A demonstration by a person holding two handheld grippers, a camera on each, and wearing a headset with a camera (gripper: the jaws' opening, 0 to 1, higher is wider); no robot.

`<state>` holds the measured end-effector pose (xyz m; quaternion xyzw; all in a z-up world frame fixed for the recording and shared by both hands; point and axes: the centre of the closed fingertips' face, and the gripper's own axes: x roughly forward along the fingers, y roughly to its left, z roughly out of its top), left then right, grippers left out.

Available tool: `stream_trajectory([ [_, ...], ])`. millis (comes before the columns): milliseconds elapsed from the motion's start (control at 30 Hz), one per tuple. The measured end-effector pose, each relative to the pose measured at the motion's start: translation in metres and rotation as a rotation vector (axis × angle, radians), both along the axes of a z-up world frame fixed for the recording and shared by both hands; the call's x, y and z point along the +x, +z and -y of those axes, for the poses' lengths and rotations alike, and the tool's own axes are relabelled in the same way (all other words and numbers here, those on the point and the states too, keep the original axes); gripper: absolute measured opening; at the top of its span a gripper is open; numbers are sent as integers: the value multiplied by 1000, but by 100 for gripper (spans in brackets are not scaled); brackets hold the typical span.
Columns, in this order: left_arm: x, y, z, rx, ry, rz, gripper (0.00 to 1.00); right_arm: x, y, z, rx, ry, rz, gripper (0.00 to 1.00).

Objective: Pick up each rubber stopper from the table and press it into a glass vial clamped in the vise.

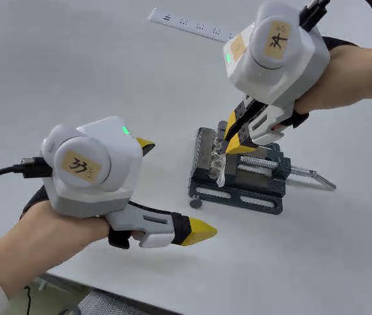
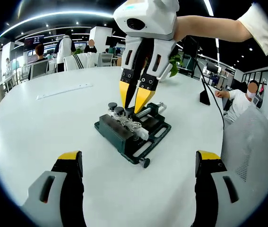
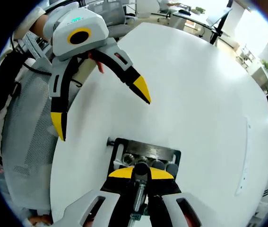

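The fingers of our right gripper [image 3: 142,173] are pressed in on a dark rubber stopper [image 3: 141,167] and hold it right over the row of glass vials [image 1: 218,164] clamped in the black vise [image 1: 238,187]. In the left gripper view, two of those vials carry dark stoppers. The vise stands on the white worktop [image 1: 74,65], with its screw handle sticking out to our right. Our left gripper [image 1: 172,187] hangs above the worktop on the near side of the vise, its fingers spread wide and holding nothing. A white power strip [image 1: 189,23] lies well apart, farther back on the worktop.
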<state>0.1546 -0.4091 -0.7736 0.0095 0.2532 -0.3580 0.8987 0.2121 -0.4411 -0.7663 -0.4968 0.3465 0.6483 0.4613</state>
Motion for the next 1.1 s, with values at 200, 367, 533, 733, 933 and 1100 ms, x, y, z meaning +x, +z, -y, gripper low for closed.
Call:
stream_trajectory([
  [200,-1,-2,0,-5,3,-4,99,0,-1,-1,-10,12,7,5],
  [367,-1,-2,-1,-10,8,-8,99,2,-2,-1,-19,15,1,5],
  [533,-1,-4,-1,-13,8,-11,98,1,-3,-3,-32,24,0,5],
  [733,-1,-5,-3,-17,12,-12,98,0,-3,-4,-46,31,-3,5],
  [933,-1,-5,-5,-15,14,-13,98,1,-3,-3,-55,34,-2,5],
  [1100,-1,-5,-3,-18,11,-14,97,1,-2,-3,-71,51,20,5],
])
